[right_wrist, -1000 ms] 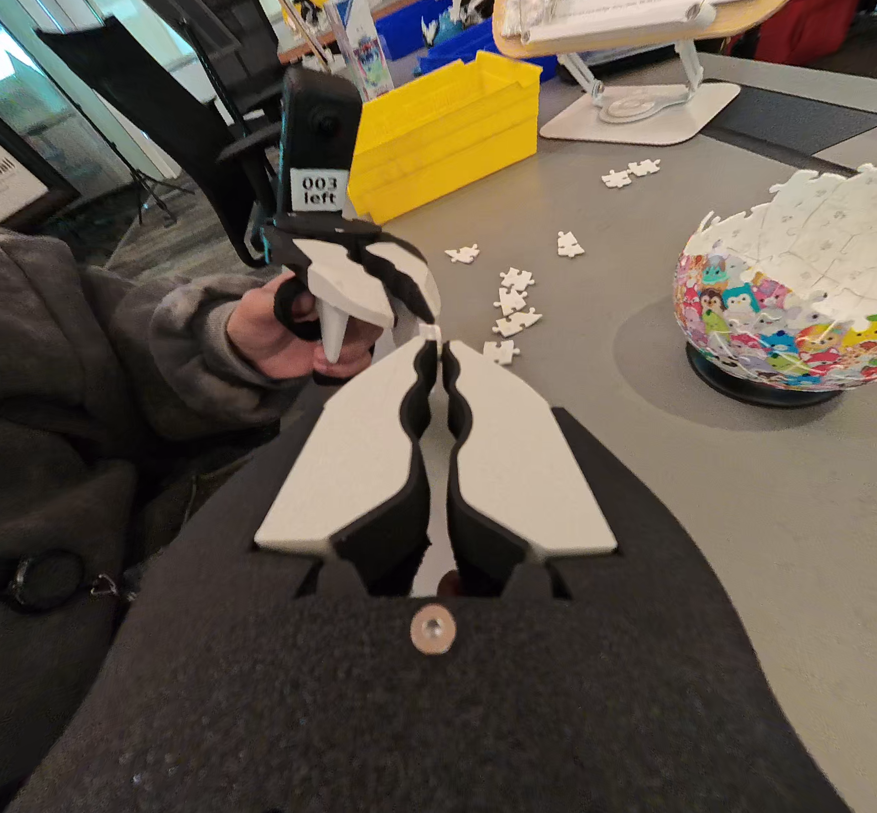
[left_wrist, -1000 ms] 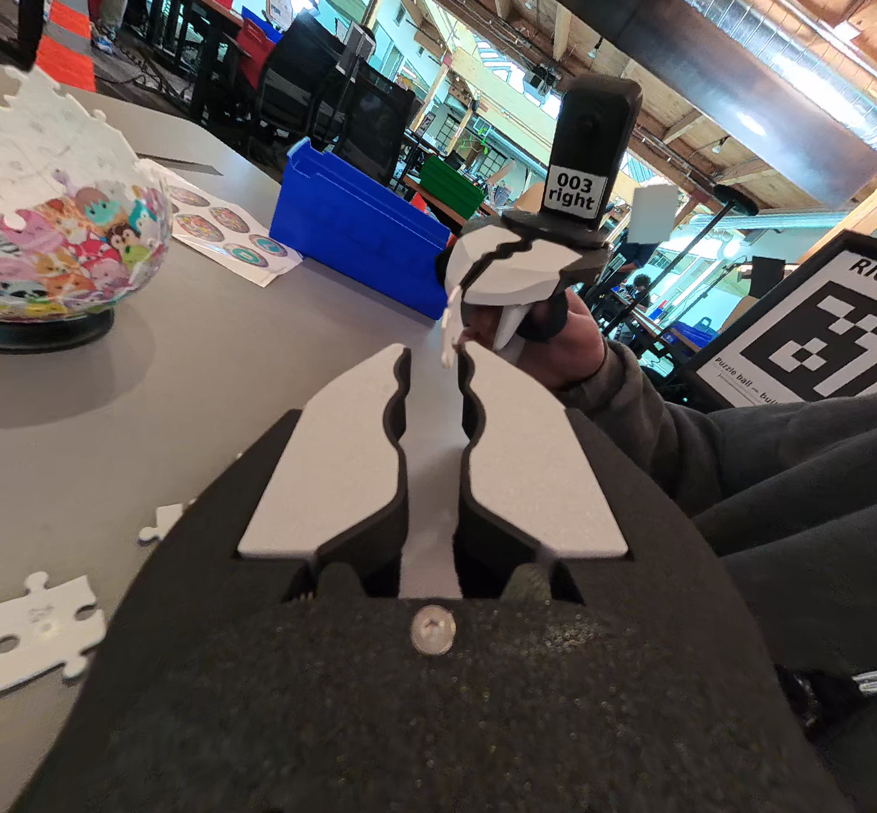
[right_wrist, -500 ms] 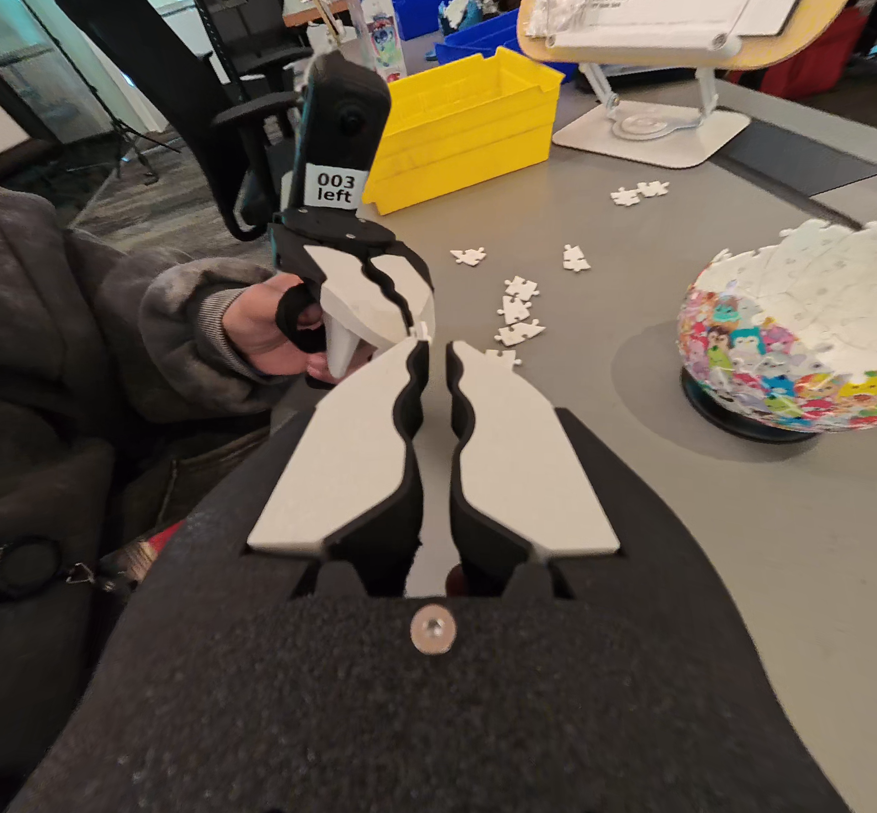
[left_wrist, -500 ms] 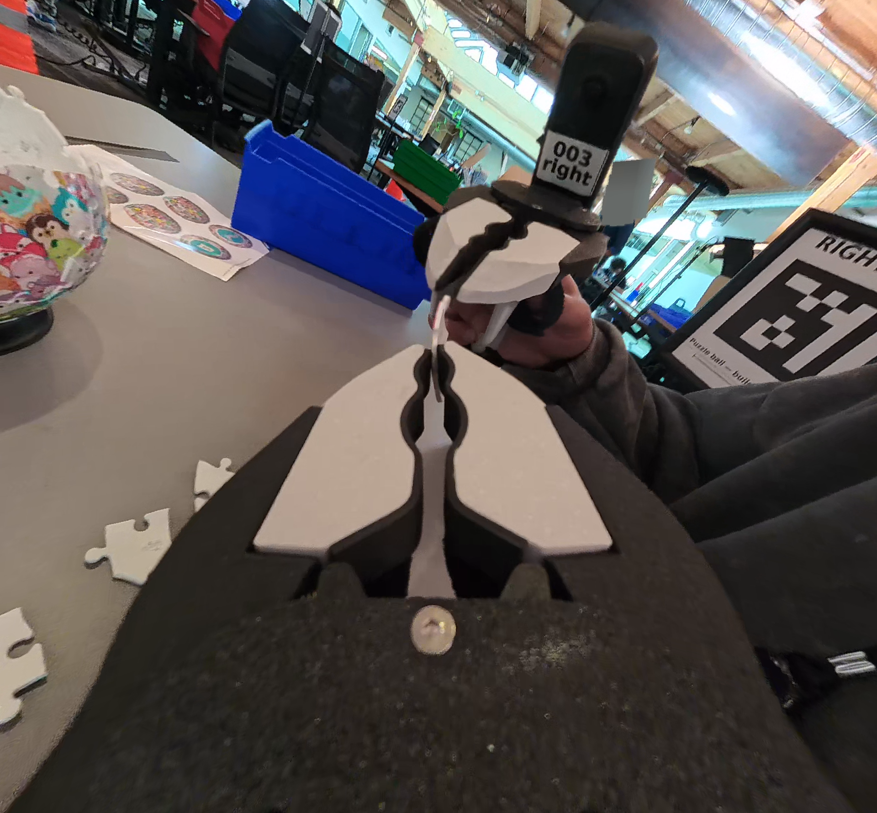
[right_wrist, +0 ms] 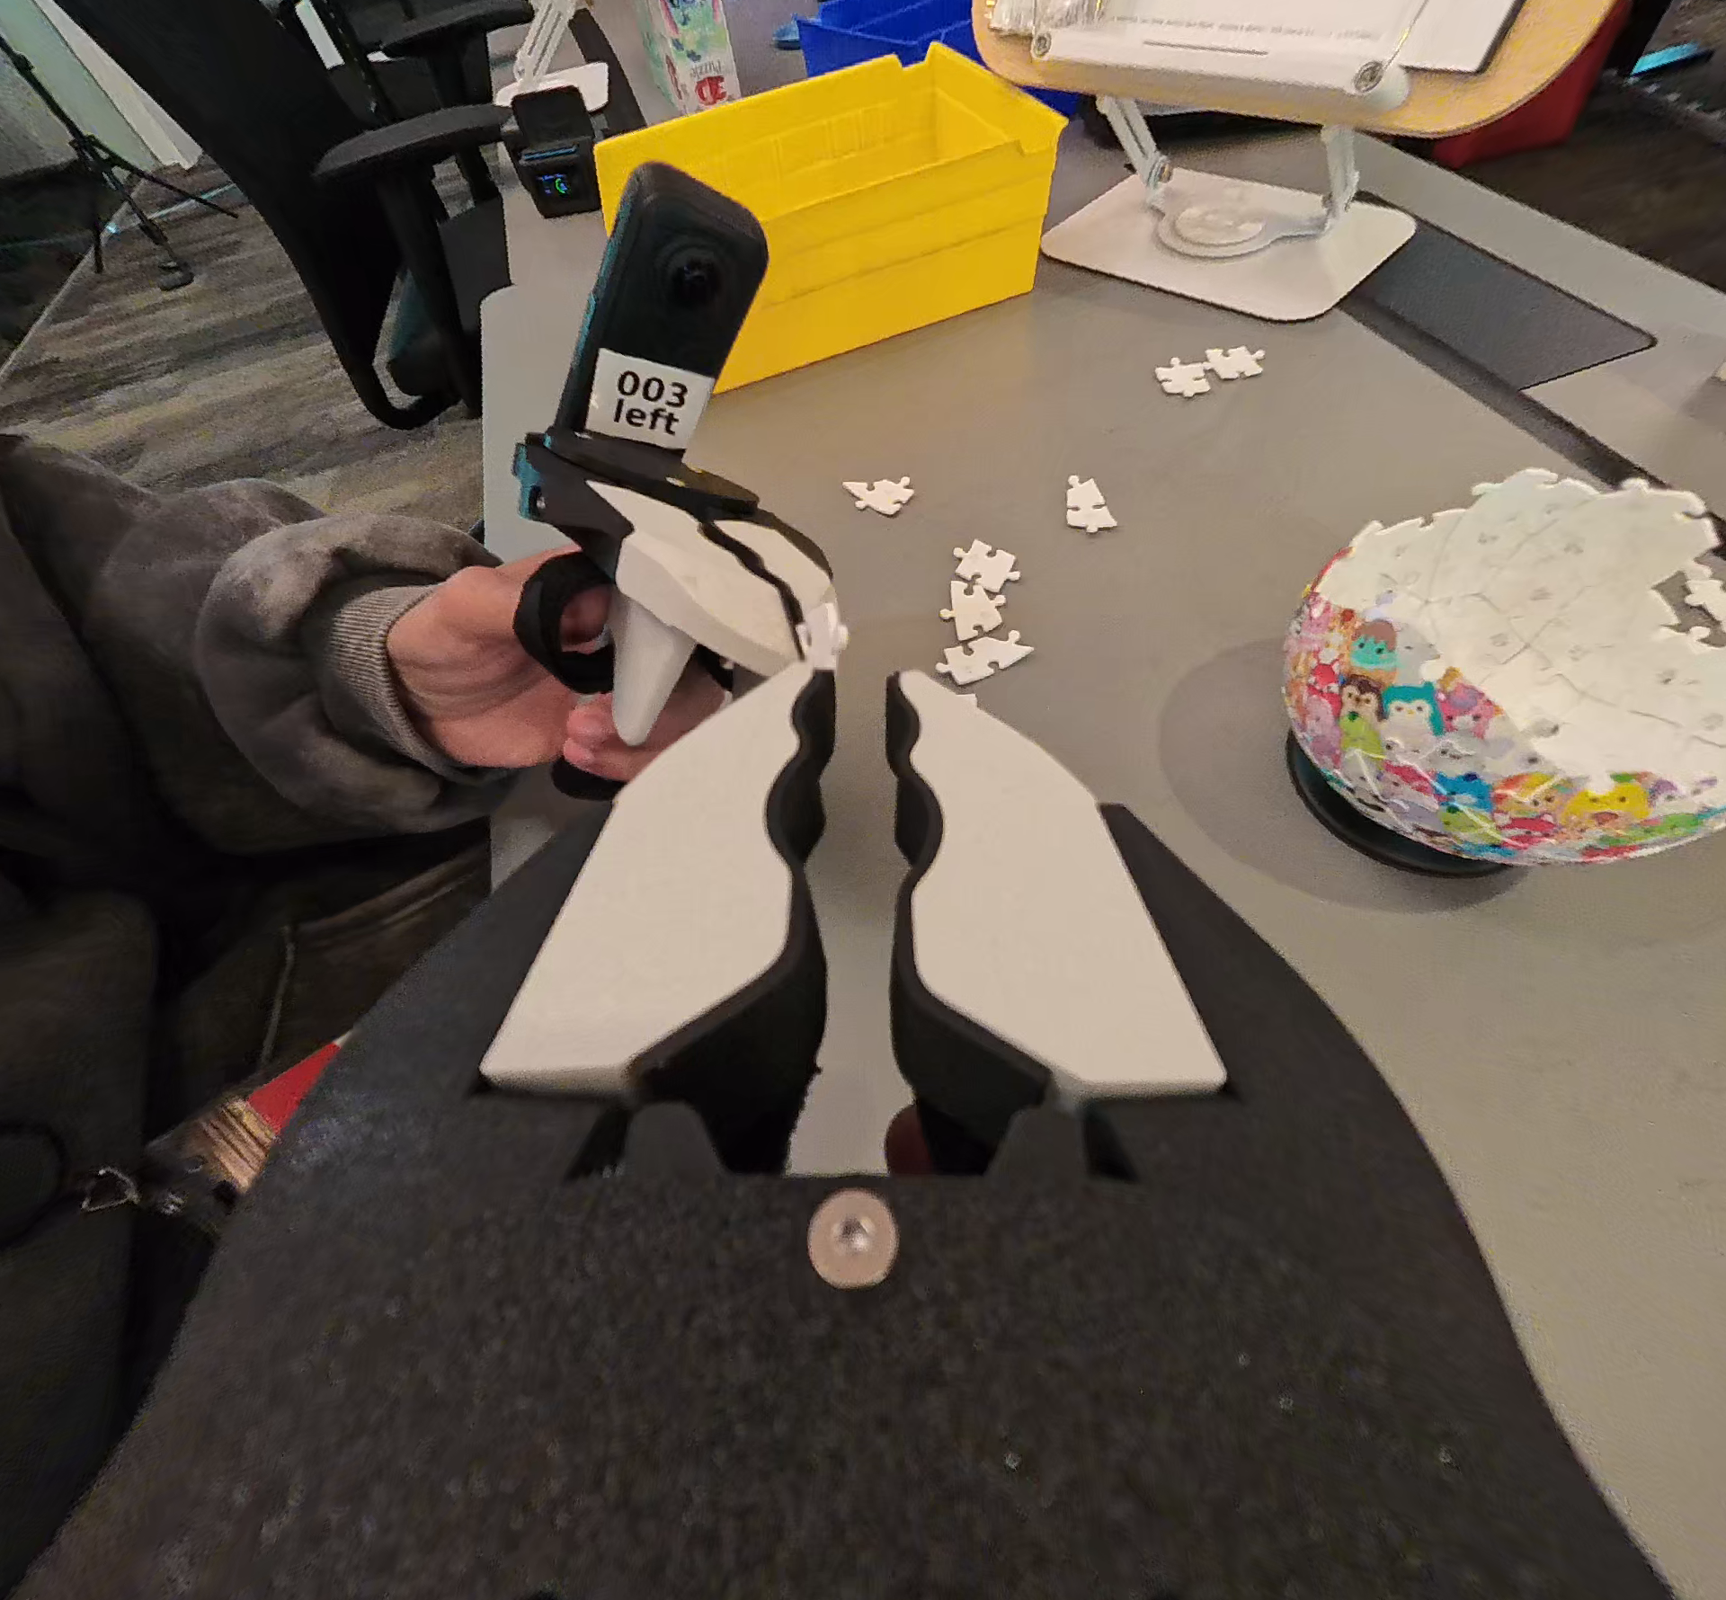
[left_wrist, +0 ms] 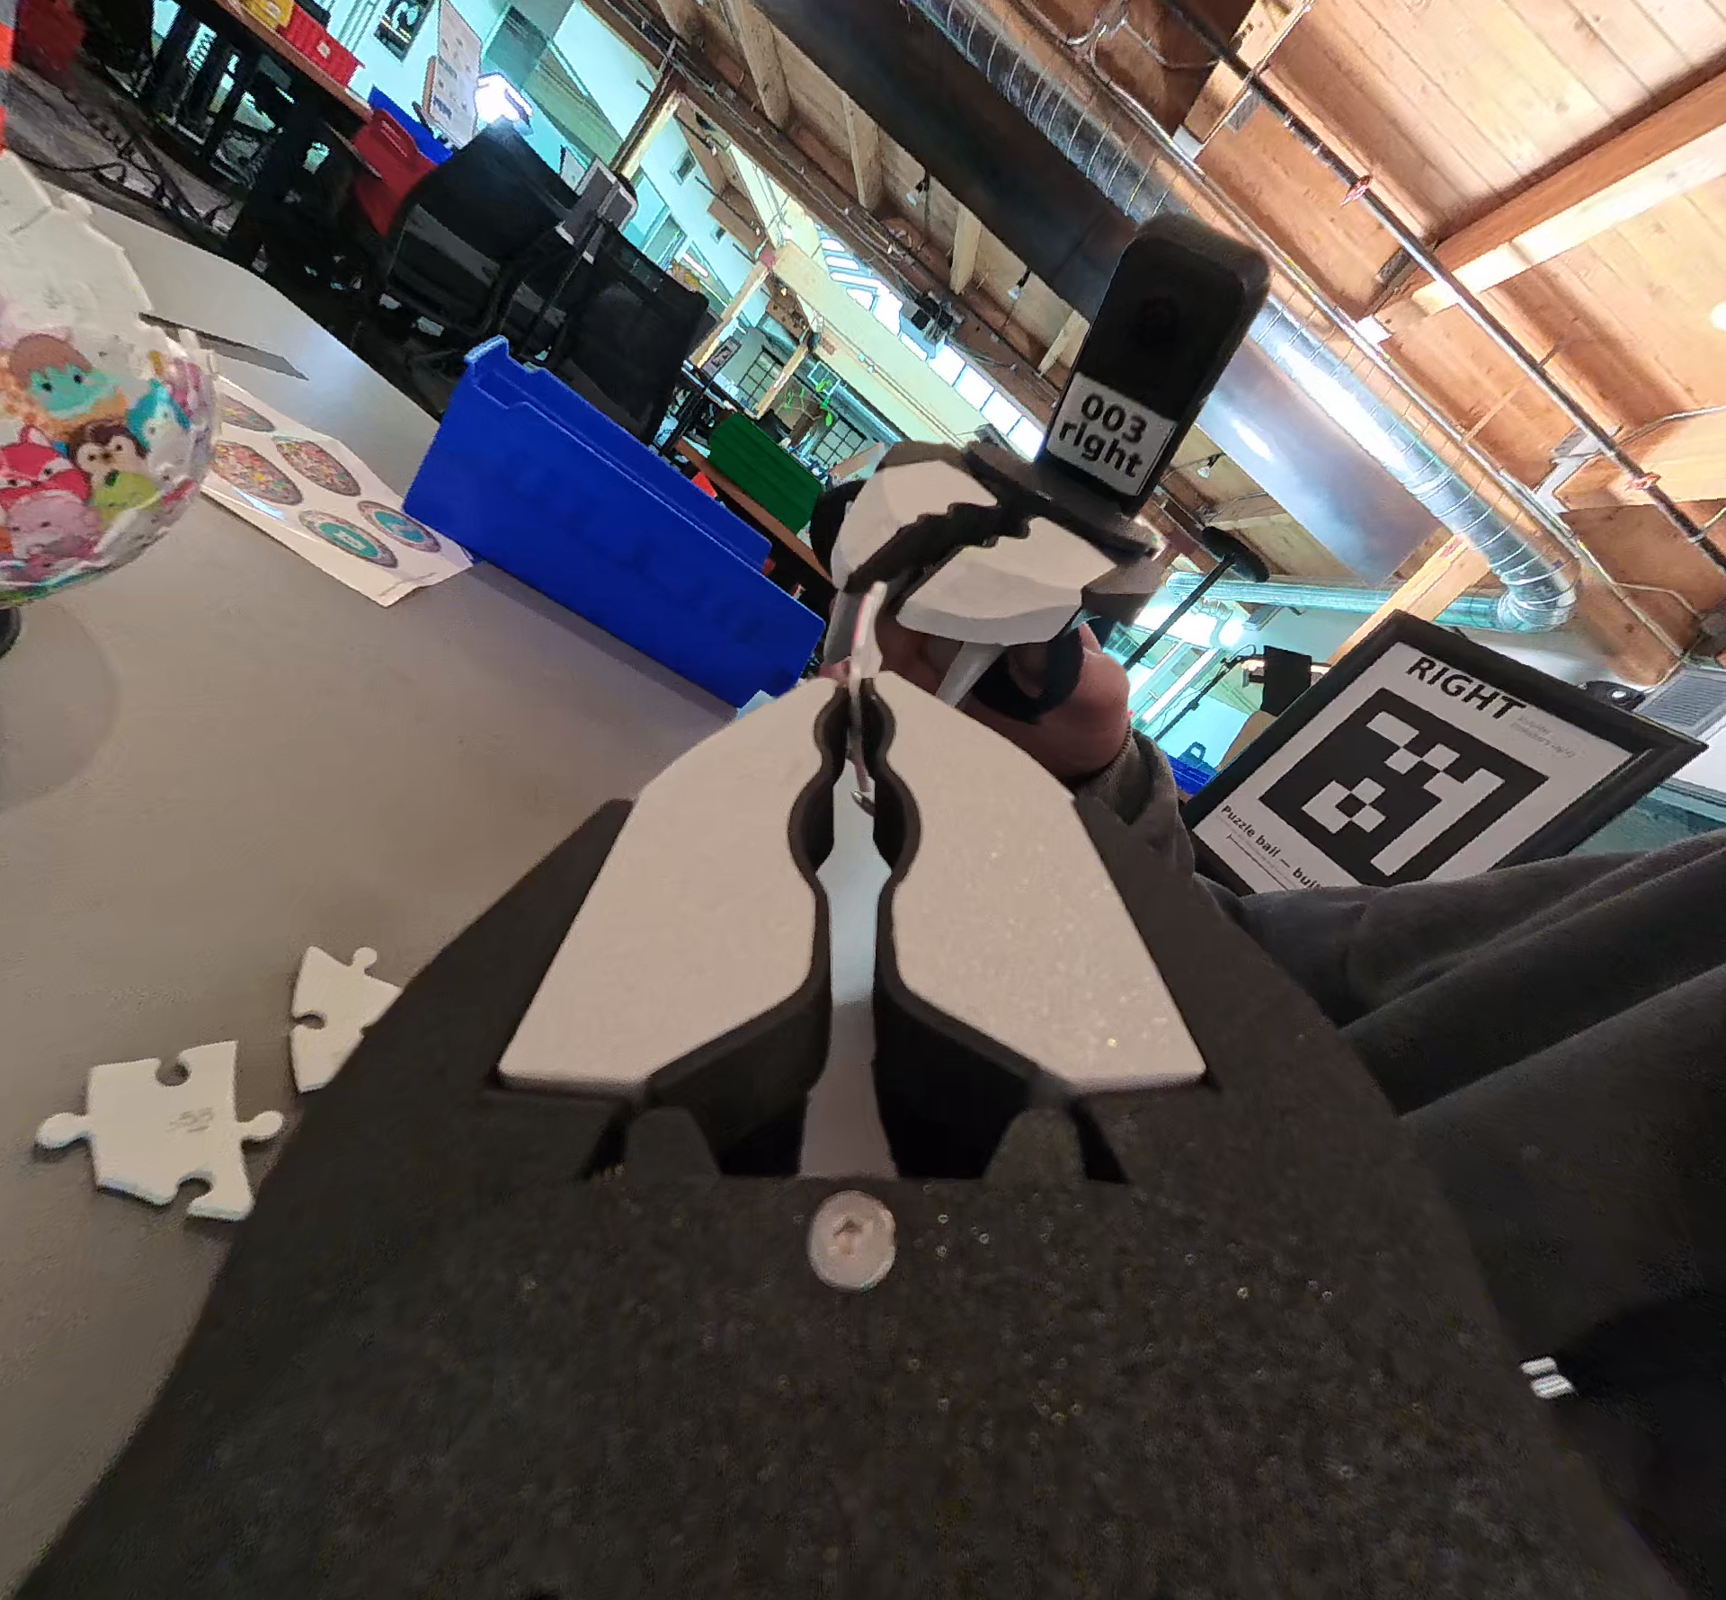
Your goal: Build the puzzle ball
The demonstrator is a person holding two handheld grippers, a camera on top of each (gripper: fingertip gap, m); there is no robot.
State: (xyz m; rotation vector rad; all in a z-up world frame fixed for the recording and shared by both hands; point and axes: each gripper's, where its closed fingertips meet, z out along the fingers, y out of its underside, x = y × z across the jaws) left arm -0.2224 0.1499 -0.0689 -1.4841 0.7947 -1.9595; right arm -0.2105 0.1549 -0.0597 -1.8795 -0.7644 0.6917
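Note:
The half-built puzzle ball (right_wrist: 1494, 696), colourful outside and white inside, sits on a black stand at the right; it also shows at the left edge of the left wrist view (left_wrist: 75, 453). My left gripper (left_wrist: 857, 705) is shut on a white puzzle piece (left_wrist: 864, 649), seen edge-on between its tips. In the right wrist view the left gripper (right_wrist: 811, 626) holds that piece (right_wrist: 827, 631) just beyond my right gripper (right_wrist: 855, 682), which is open and empty. The right gripper (left_wrist: 855, 579) faces the left one closely. Loose white pieces (right_wrist: 981, 612) lie on the grey table (right_wrist: 1214, 528).
A yellow bin (right_wrist: 841, 201) and a document stand (right_wrist: 1233, 238) are at the table's far side. A blue bin (left_wrist: 579, 509) and a printed sheet (left_wrist: 327, 490) lie beyond the ball. Two loose pieces (left_wrist: 159, 1126) lie near the left gripper. A framed marker sign (left_wrist: 1420, 780) stands beside the person's sleeve. My left and right fingertips are right by each other. The half-built puzzle ball (right_wrist: 1494, 696) sits 15 centimeters or so from the ends of my right fingers. My left wrist view (left_wrist: 170, 361) looks at it from another angle.
The left gripper closed on the puzzle piece that the right gripper held. The right gripper opened and let go. The two grippers have drawn slightly apart.

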